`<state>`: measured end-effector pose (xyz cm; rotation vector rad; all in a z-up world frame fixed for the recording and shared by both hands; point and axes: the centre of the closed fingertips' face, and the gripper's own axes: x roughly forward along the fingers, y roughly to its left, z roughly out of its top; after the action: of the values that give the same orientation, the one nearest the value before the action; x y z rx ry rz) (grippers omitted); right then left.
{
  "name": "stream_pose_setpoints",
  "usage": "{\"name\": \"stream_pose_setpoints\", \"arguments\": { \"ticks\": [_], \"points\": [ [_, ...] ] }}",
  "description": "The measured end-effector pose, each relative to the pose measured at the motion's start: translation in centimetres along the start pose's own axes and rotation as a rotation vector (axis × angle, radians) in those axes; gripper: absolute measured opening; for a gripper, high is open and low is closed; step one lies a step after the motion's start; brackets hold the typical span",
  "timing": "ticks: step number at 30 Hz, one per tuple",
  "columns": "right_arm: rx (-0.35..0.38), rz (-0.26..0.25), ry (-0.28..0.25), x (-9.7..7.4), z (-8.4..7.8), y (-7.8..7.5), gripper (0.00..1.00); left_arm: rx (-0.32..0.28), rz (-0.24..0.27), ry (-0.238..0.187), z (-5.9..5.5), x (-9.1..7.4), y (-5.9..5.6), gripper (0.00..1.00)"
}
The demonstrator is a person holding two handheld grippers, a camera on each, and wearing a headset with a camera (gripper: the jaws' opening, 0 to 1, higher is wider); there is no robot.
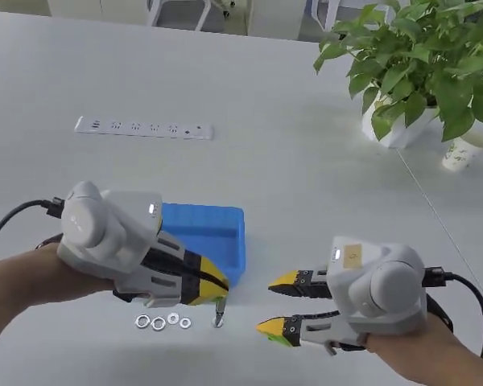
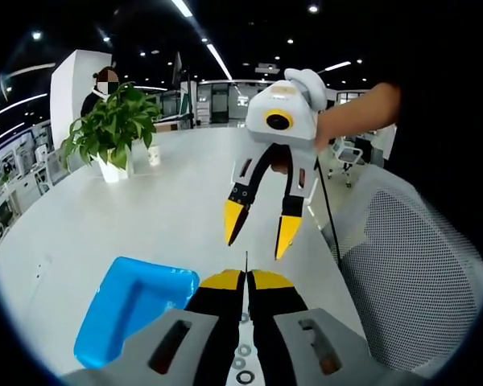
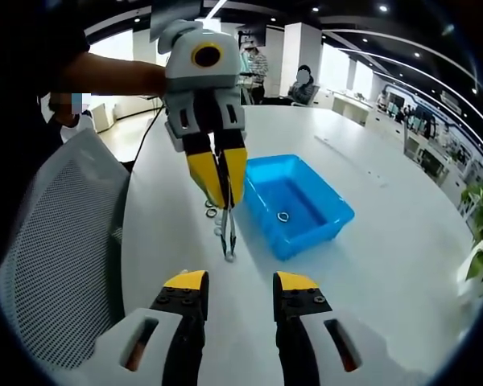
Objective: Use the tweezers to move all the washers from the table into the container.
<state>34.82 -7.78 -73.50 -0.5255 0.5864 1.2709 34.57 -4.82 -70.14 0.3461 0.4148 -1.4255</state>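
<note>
1. Counter (image 1: pixel 266 121): pale grey, matte, wide.
2. Potted plant (image 1: pixel 419 64): leafy green in a white pot, well apart from the container, on its far right.
3. Container (image 1: pixel 205 211): bright blue, shallow, rectangular tray with a rim.
4. Left hand-held gripper (image 1: pixel 219 286): at the container's near left corner, its yellow-tipped jaws clamped on the tweezers.
5. Right hand-held gripper (image 1: pixel 267 305): near the container's right side, jaws spread apart and holding nothing.
6. Power strip (image 1: pixel 145 128): white, beyond the container's far side.
7. Tweezers (image 1: pixel 218 314): slim metal, pointing down, tips at the counter just before the container.
8. Washers (image 1: pixel 158 323): small silvery flat rings, four in a row before the container's near side, beside the tweezers.
9. Washer (image 3: pixel 282 216): one, lying inside the container.
</note>
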Motion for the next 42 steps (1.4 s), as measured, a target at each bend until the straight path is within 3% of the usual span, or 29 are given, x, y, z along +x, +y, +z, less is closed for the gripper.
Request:
{"name": "stream_pose_setpoints", "arguments": {
  "ticks": [16,42],
  "points": [
    [-0.002,0.015,-0.004,0.5,-0.1,0.3,0.32,0.014,-0.014,0.013,-0.5,0.1,-0.3,0.06],
    [-0.099,0.160,-0.033,5.1,2.0,1.7,0.17,0.027,-0.031,0.033,-0.1,0.1,-0.8,0.06]
  ]
}}
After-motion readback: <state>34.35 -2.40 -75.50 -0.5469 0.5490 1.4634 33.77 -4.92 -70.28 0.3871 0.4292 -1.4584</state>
